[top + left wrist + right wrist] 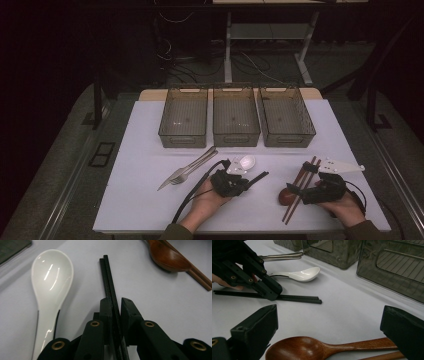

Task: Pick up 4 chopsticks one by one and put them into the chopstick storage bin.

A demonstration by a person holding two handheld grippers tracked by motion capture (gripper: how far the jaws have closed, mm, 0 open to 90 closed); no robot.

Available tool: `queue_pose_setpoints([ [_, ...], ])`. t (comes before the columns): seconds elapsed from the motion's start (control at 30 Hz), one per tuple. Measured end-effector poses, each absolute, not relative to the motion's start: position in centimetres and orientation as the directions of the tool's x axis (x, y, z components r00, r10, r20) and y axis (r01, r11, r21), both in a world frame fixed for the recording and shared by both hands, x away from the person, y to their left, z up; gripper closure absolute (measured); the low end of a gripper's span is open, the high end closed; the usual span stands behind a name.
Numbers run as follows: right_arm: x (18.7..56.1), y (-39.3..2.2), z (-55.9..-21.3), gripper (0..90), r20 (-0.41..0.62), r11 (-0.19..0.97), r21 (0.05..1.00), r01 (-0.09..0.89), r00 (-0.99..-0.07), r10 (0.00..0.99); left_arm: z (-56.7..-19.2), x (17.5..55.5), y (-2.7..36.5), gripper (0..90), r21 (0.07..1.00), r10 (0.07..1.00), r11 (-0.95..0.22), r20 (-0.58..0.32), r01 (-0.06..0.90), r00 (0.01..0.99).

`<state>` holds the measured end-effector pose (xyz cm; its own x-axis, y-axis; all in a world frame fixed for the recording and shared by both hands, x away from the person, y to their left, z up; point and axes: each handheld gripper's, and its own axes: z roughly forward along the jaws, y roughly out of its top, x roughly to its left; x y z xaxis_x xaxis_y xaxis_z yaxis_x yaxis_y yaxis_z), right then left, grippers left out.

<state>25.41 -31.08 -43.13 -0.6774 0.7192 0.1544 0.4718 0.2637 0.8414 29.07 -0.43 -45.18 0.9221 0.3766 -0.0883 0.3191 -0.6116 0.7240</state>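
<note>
My left gripper (244,183) (117,311) lies low on the white table near the front centre, shut on a pair of black chopsticks (259,176) (108,277) that lie flat and point away from it. From the right gripper view, the same gripper (270,292) pinches the black chopsticks (299,299) on the table. A white ceramic spoon (243,162) (51,282) (299,274) lies just beside them. My right gripper (301,178) (329,315) stands open at the front right, its jaws wide on either side of a wooden spoon (286,196) (297,348) without touching it.
Brown wooden chopsticks (300,187) lie next to the wooden spoon. Metal forks (186,170) (282,256) rest left of centre. Three dark see-through bins (236,120) stand in a row at the back. A cable (192,192) trails from the left gripper toward the table's front edge.
</note>
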Motion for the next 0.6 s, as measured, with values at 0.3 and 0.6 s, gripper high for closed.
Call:
queue_pose_setpoints([
  [0.3, 25.39, -31.13, -43.1, 1.3, 0.155, 0.264, 0.841, 0.472, -0.679, 0.718, -45.16, 28.92, -0.63, 79.3, 0.722, 0.349, -0.622, -0.09, 0.303, 0.933],
  [0.6, 25.41, -31.15, -43.11, 1.3, 0.156, 0.262, 0.843, 0.47, -0.68, 0.717, -44.57, 28.82, -0.14, 71.3, 0.743, 0.356, -0.583, -0.131, 0.33, 0.925],
])
